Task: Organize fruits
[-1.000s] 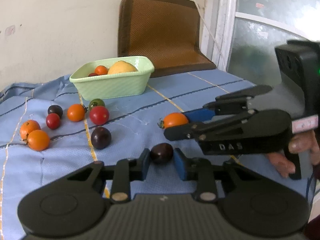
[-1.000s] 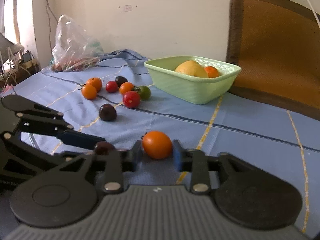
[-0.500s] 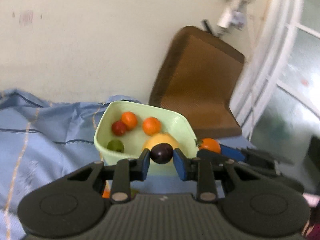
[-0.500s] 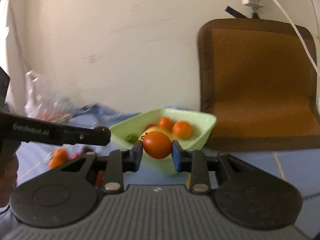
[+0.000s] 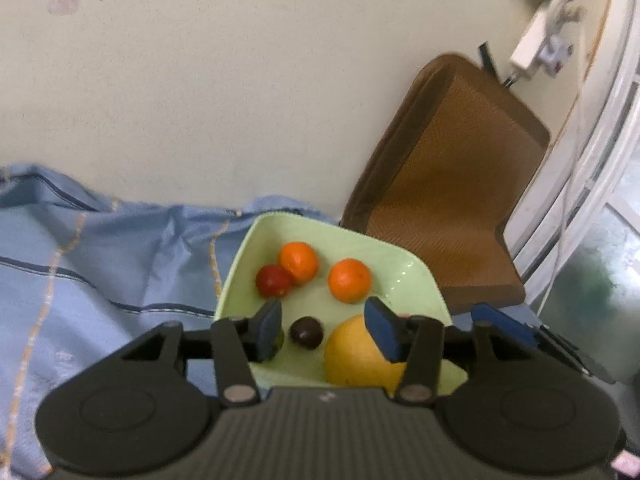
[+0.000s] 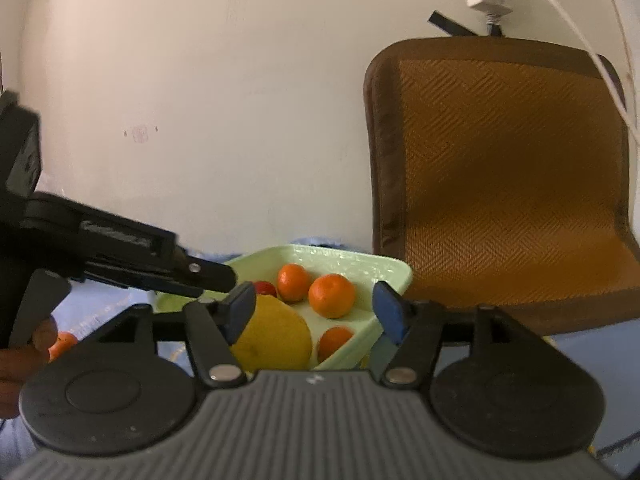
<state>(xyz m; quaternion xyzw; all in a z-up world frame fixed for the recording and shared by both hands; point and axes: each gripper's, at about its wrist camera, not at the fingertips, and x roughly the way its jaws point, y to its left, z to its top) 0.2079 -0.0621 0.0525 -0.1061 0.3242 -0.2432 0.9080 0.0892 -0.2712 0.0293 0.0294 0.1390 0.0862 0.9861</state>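
Note:
A pale green basket [image 5: 416, 268] [image 6: 396, 276] stands on the blue cloth. It holds a large yellow fruit [image 5: 356, 352] [image 6: 272, 332], two oranges [image 5: 298, 262] [image 5: 349, 286], a red tomato [image 5: 273, 281] and a dark plum [image 5: 306, 332]. My left gripper [image 5: 326, 330] is open and empty, just above the basket with the plum lying below it. My right gripper [image 6: 314, 316] is open and empty above the basket's near side. A small orange tomato [image 6: 334, 342] lies in the basket below it.
A brown mesh chair [image 6: 500, 176] stands behind the basket against the cream wall. A power strip and cable [image 5: 540, 36] hang at the upper right. An orange fruit [image 6: 60, 344] lies on the blue striped cloth [image 5: 100, 260] at left. The left gripper's body [image 6: 100, 248] crosses the right wrist view.
Both grippers have opened over the basket. The dark plum has dropped from the left one and the orange tomato from the right one; both now lie in the basket.

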